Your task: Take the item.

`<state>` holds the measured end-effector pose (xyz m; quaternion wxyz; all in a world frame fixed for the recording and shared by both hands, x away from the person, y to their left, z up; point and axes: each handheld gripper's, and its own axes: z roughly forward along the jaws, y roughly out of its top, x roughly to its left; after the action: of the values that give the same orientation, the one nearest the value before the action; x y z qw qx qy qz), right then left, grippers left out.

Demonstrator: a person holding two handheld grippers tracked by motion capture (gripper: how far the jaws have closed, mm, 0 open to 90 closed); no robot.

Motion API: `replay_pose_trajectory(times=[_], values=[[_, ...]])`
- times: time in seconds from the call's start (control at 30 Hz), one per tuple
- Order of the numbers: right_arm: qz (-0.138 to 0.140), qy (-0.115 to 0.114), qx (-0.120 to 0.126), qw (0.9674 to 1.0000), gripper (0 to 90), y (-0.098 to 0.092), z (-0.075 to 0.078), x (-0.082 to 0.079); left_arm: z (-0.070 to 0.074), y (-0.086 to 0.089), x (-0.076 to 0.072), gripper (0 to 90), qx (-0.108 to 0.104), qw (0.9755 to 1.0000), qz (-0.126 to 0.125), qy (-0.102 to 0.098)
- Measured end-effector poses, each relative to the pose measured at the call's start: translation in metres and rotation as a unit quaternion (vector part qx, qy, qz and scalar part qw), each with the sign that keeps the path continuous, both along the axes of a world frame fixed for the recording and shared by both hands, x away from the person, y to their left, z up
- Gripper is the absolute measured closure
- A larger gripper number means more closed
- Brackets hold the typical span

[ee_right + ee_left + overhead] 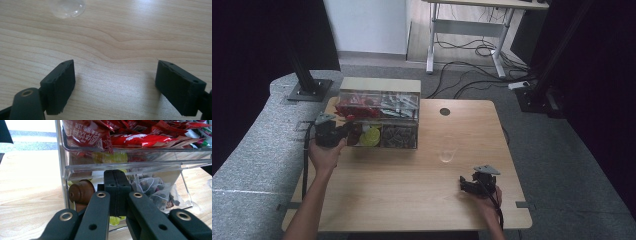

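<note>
A clear plastic organizer [379,107] stands at the table's back left. Its upper tray holds red packets [140,137]. The lower drawer [186,195] holds a brown capsule [81,192], yellow pieces [371,135] and mesh tea bags [155,192]. My left gripper [346,131] sits at the drawer's front left, jaws pressed together [117,173]. Whether they pinch the clear wall I cannot tell. My right gripper [463,184] rests low over the table near the front right, open [115,75], with bare wood between its jaws.
A clear glass [447,156] stands on the wooden table [412,200] right of centre; its base appears at the top of the right gripper view [66,7]. A round cable hole [444,111] sits near the back edge. Black posts and cables lie beyond the table.
</note>
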<state>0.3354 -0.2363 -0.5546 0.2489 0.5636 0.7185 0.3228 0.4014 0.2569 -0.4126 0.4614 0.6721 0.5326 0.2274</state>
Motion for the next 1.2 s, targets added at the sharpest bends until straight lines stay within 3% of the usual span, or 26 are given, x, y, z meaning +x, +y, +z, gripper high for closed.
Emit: replay_pose_trajectory(times=[0.1, 0.17, 0.53, 0.73, 0.87, 1.07, 1.2], values=[[-0.003, -0.007, -0.007, 0.9999, 18.6, 0.002, 0.001, -0.003, -0.001, -0.001, 0.001, 89.9, 0.000, 1.0000, -0.002, 0.001], [0.001, -0.005, 0.005, 1.0000, 19.0, 0.004, 0.003, -0.004, -0.001, 0.000, 0.001, 90.0, -0.002, 1.0000, -0.004, 0.002], [0.051, -0.042, 0.031, 0.9973, 22.5, 0.033, 0.027, -0.020, -0.002, 0.000, 0.004, 89.9, 0.007, 0.9999, -0.013, 0.006], [0.078, -0.073, 0.058, 0.9926, 27.0, 0.047, 0.046, -0.027, -0.002, 0.001, 0.005, 90.0, 0.009, 0.9998, -0.016, 0.006], [0.106, -0.092, 0.083, 0.9867, 32.9, 0.057, 0.061, -0.028, -0.003, 0.000, 0.006, 89.9, 0.008, 0.9998, -0.017, 0.008], [0.132, -0.106, 0.101, 0.9804, 34.8, 0.077, 0.076, -0.019, -0.004, -0.001, 0.007, 89.9, 0.008, 0.9998, -0.018, 0.008], [0.143, -0.112, 0.096, 0.9786, 34.8, 0.089, 0.084, -0.012, -0.005, 0.000, 0.008, 89.9, 0.008, 0.9998, -0.017, 0.010]])
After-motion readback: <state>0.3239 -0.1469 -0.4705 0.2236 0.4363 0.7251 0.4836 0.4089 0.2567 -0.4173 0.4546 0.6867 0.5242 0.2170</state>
